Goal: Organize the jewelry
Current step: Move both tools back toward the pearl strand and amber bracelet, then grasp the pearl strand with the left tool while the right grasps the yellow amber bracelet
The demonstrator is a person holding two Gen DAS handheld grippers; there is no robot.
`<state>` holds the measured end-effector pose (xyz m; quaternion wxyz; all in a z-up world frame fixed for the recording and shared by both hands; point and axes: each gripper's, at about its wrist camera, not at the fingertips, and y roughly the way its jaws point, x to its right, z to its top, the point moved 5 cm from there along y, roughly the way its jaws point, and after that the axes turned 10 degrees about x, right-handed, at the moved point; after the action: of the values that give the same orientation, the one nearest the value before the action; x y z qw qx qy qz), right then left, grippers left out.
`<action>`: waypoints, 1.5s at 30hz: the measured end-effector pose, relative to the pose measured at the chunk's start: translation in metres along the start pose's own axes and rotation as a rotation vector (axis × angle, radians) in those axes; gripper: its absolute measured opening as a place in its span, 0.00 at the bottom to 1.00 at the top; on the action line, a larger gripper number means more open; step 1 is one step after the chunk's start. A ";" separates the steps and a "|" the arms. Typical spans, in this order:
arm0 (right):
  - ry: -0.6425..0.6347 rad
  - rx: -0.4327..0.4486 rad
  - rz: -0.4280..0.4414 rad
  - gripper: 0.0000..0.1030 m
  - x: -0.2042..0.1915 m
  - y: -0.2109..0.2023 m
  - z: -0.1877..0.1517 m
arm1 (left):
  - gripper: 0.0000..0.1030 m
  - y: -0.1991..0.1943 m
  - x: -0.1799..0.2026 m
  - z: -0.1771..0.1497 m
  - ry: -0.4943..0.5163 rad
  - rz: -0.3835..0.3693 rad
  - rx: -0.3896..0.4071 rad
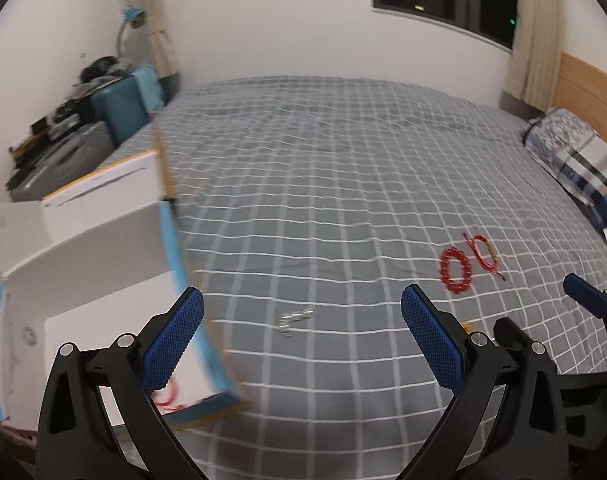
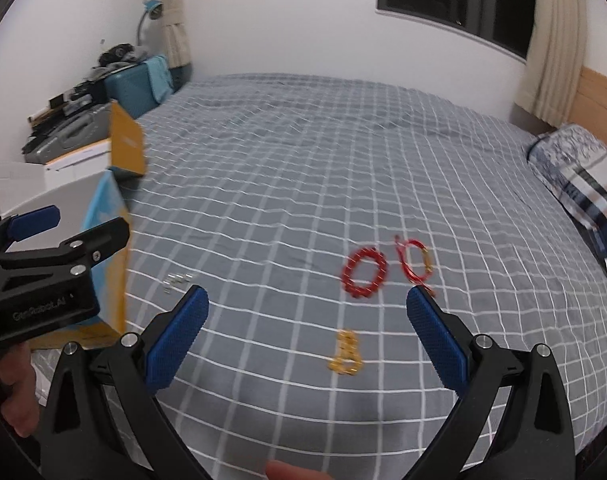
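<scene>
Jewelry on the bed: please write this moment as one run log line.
left gripper: open, empty | right gripper: open, empty | red bead bracelet, gold chain: on bed | box: open

We see both views smeared by motion blur. The small silver pieces [image 1: 293,320] on the bedspread [image 1: 343,184] are too blurred and small for us to tell what they are. The gold piece [image 2: 345,354] blurs into a lump, its links unreadable. The open box [image 1: 103,264] runs off the left edge, and a gripper finger [image 1: 171,348] hides part of the red item [image 1: 167,396] inside. The pillow [image 2: 583,184] is cut off on the right.
</scene>
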<state>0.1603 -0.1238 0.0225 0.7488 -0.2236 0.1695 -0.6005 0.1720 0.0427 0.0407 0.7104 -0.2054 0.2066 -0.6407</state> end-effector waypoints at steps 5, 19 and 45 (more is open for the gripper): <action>0.048 -0.036 -0.018 0.93 0.030 0.022 -0.020 | 0.94 0.030 0.033 -0.008 0.031 -0.035 -0.023; 0.077 -0.174 -0.006 0.93 0.051 0.087 -0.080 | 0.94 0.120 0.042 -0.055 0.010 -0.042 -0.124; 0.053 -0.288 0.008 0.66 0.047 0.124 -0.115 | 0.75 0.173 0.004 -0.091 -0.033 0.011 -0.212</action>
<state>0.2129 -0.1628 -0.1405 0.7066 -0.3120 0.2744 -0.5727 0.2642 0.0525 -0.1309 0.6915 -0.2888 0.2628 -0.6078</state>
